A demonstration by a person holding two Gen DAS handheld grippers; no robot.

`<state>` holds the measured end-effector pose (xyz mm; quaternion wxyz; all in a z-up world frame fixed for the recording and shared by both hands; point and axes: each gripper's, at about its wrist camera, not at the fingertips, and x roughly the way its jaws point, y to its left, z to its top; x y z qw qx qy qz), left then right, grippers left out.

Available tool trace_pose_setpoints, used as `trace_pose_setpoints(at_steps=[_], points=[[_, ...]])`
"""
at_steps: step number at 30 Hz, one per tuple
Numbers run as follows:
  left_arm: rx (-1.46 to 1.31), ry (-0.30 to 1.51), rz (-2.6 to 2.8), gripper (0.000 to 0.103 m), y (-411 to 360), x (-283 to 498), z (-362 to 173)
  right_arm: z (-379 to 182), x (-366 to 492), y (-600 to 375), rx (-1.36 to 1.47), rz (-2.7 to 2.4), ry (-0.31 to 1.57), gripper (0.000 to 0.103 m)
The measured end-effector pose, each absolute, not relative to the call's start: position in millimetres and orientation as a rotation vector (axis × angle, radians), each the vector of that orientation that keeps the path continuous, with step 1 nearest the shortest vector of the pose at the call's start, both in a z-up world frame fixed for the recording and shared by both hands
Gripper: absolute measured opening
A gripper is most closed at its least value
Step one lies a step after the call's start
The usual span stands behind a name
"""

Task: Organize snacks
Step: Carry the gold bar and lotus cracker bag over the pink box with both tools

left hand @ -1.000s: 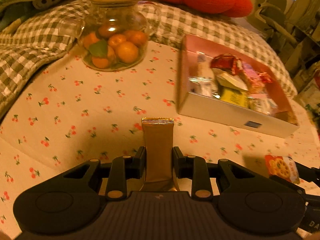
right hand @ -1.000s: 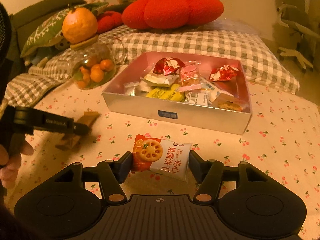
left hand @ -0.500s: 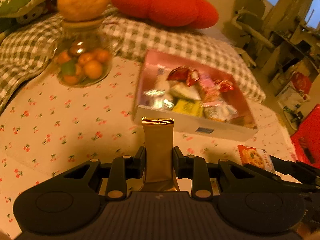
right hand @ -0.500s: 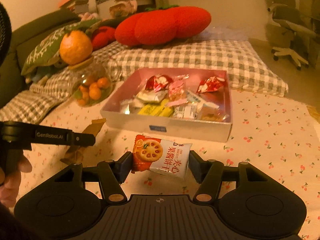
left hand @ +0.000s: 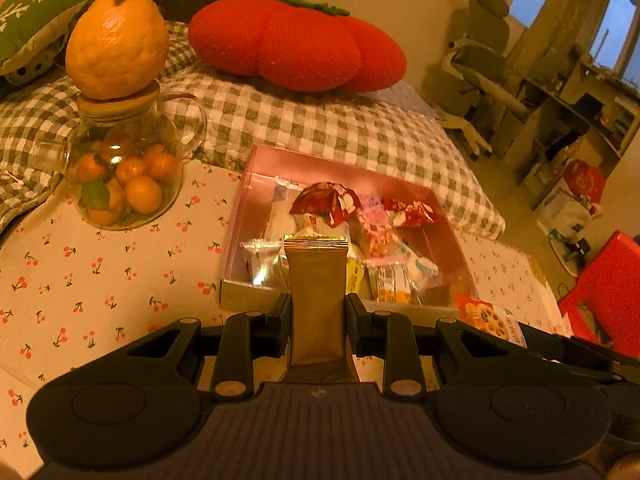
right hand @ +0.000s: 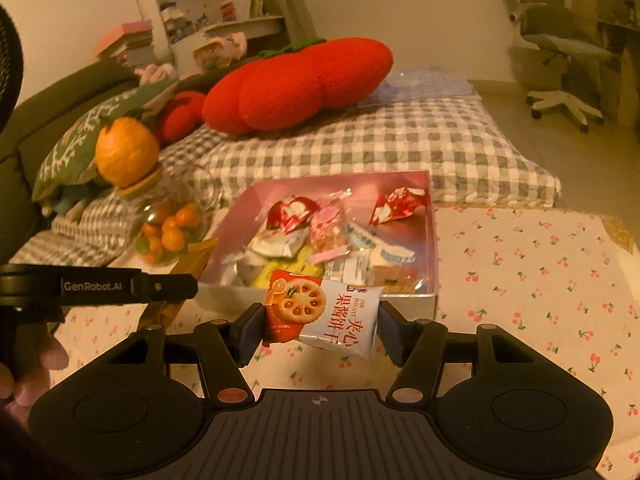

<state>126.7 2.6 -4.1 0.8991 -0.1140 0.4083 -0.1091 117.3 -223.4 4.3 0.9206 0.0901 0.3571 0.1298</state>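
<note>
While its lower end is hidden behind the black body of the left hand-held gripper (left hand: pixel 318 318), the gold-brown snack bar (left hand: pixel 318 280) stands upright at the frame's lower centre, pinched between the closed-in jaws, its crimped top edge overlapping the near wall of the pink box (left hand: pixel 448 236). At the lower centre of the right wrist view, the right hand-held gripper (right hand: pixel 320 326) clamps a jam biscuit packet (right hand: pixel 320 312), red and white with a round biscuit printed on it, tilted and held above the cherry-print cloth (right hand: pixel 540 280). The same packet is cut off by the other gripper at the lower right of the left view. Wrappers heaped in the box are hard to tell apart. Compared with a second ago, both cameras sit higher and the box lies closer below the held snacks; the grips are unchanged. At upper left a glass jar of small oranges (left hand: pixel 124 176) carries a large orange (left hand: pixel 116 46), with a red tomato cushion (left hand: pixel 296 46) behind.
</note>
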Motion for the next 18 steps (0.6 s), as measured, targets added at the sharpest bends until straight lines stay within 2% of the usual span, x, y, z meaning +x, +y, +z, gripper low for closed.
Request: trace_pose_setpoints(at_steps=[18], points=[[-0.353, 0.809, -0.196, 0.027, -6.8, 162.2, -32.4, -8.8, 153.0, -245.0, 0.370, 0.190, 0.741, 0.060]])
